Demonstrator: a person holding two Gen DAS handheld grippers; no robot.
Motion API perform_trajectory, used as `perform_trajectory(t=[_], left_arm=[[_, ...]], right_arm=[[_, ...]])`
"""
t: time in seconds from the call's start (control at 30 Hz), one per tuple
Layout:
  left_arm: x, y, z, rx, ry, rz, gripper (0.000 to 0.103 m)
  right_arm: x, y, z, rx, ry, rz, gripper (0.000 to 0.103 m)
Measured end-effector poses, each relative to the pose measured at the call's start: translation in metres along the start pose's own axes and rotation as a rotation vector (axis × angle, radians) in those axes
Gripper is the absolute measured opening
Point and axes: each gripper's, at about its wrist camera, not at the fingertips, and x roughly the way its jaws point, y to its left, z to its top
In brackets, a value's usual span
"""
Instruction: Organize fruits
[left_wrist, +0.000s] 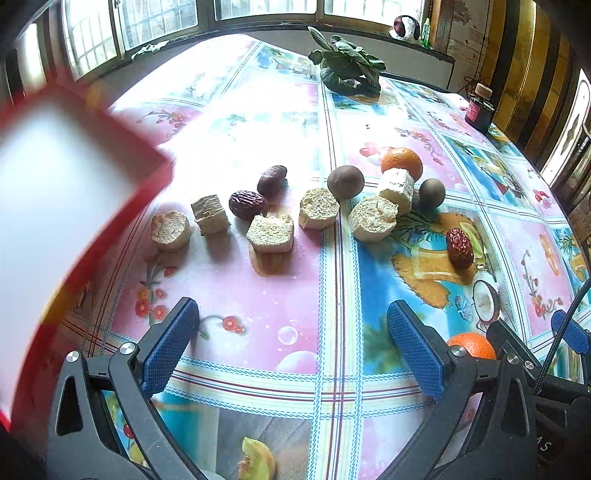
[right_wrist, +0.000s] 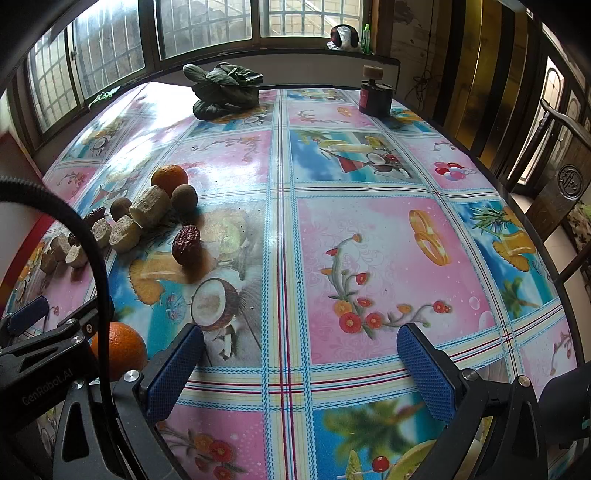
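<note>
Fruit and pale fibrous chunks lie in a loose row on the flowered tablecloth. In the left wrist view I see an orange (left_wrist: 402, 161), two round brown fruits (left_wrist: 345, 181), dark red dates (left_wrist: 248, 205) (left_wrist: 459, 247) and several beige chunks (left_wrist: 270, 233). A second orange (left_wrist: 471, 345) rests close behind my left gripper's right finger. My left gripper (left_wrist: 291, 332) is open over bare cloth, short of the row. My right gripper (right_wrist: 301, 354) is open and holds nothing; the fruit (right_wrist: 169, 178) and a date (right_wrist: 186, 240) lie to its far left.
A blurred white box with a red rim (left_wrist: 55, 203) fills the left side. Leafy greens (right_wrist: 221, 90) and a dark jar (right_wrist: 375, 98) stand at the table's far end. A wooden chair (right_wrist: 561, 177) is at the right edge. Windows run behind.
</note>
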Motion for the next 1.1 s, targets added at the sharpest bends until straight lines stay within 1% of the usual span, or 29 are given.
perform_trajectory(t=[0.9,1.0,1.1], left_arm=[[0.0002,-0.0011,-0.0003,0.000,-0.001,0.001,0.103],[0.0002,-0.0010,-0.0002,0.001,-0.001,0.002,0.103],[-0.0010,-0.0001,-0.0003,0.039,0.026,-0.024,0.103]], right_arm=[[0.0002,0.0013,0.0013,-0.001,0.000,0.000,0.103],[-0.0004,0.0002,0.0010,-0.013,0.000,0.013,0.103],[-0.0014,-0.0016,0.0018,-0.022,0.002,0.029,0.103]])
